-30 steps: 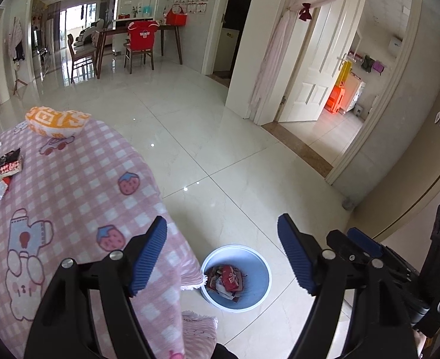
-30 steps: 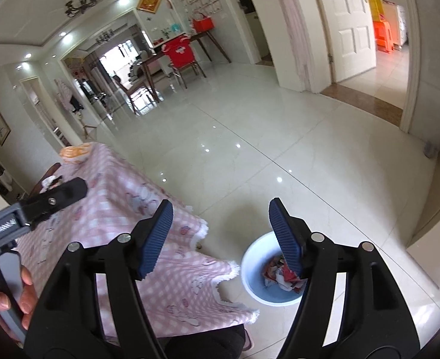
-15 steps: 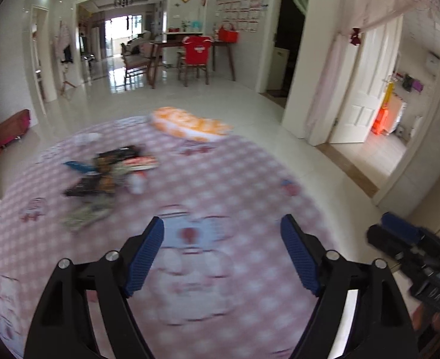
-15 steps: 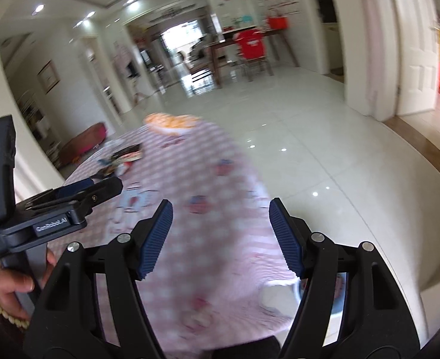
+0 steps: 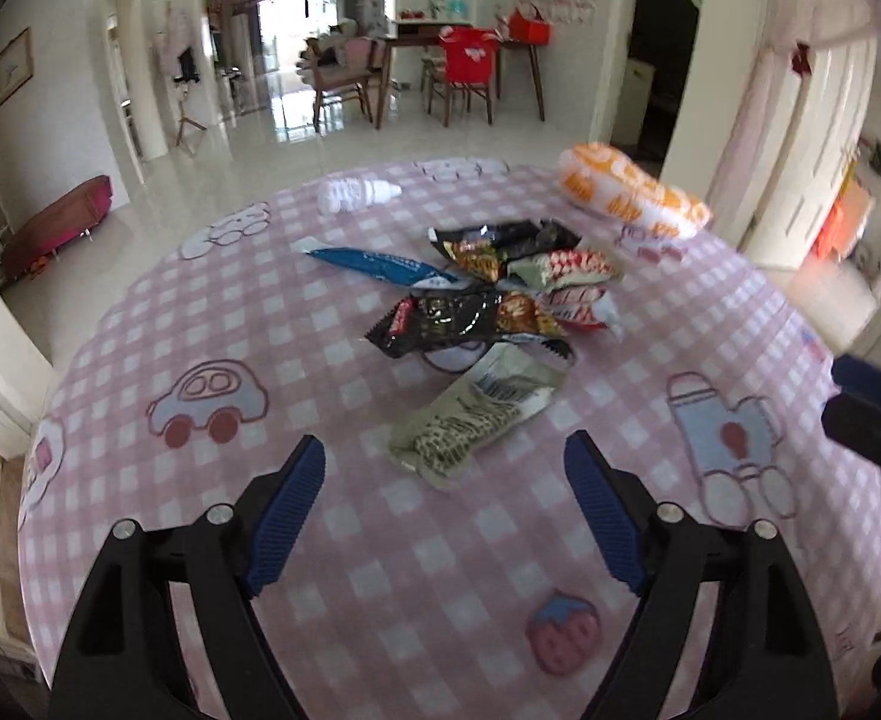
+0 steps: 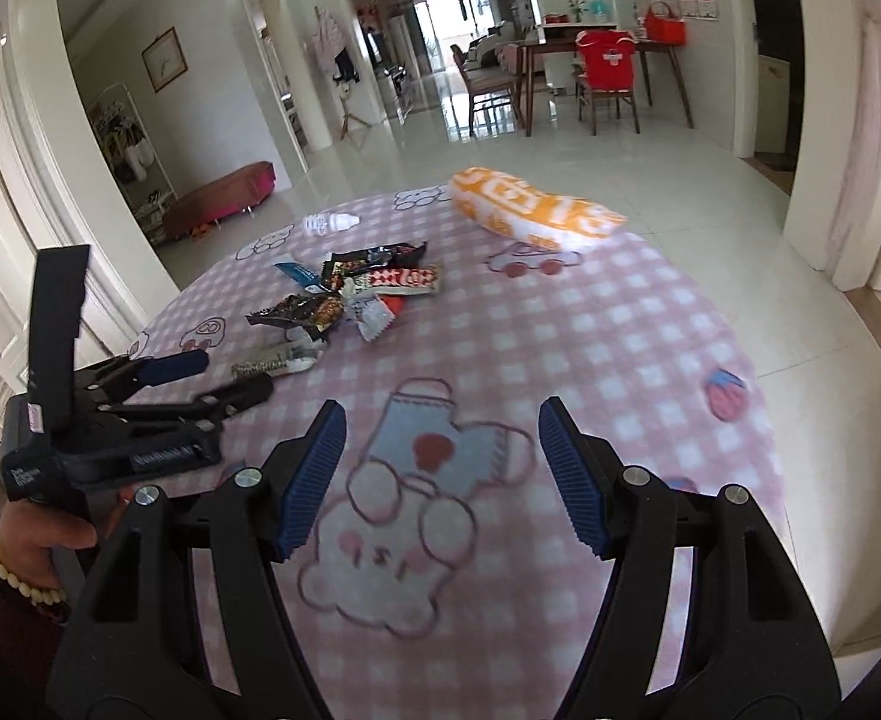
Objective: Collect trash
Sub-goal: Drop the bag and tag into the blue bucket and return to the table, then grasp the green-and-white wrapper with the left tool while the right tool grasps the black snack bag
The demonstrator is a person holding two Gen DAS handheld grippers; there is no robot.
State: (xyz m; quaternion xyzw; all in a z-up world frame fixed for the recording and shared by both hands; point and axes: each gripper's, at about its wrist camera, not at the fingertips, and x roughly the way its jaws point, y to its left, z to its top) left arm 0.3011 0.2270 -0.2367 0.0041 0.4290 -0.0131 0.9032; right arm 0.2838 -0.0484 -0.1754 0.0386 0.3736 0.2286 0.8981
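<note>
pink checked tablecloth (image 5: 260,312), orange cushion (image 5: 632,192), dining chairs (image 5: 464,78)

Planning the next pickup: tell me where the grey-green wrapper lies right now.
In the left wrist view the grey-green wrapper lies on the pink checked tablecloth, nearest piece of the wrapper pile to the open left tool, just ahead of its fingers.

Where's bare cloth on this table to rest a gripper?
Free: near edge, between the beige wrapper and left gripper; also under the right gripper. Crowded: the wrapper pile mid-table, with bottle and orange bag behind.
</note>
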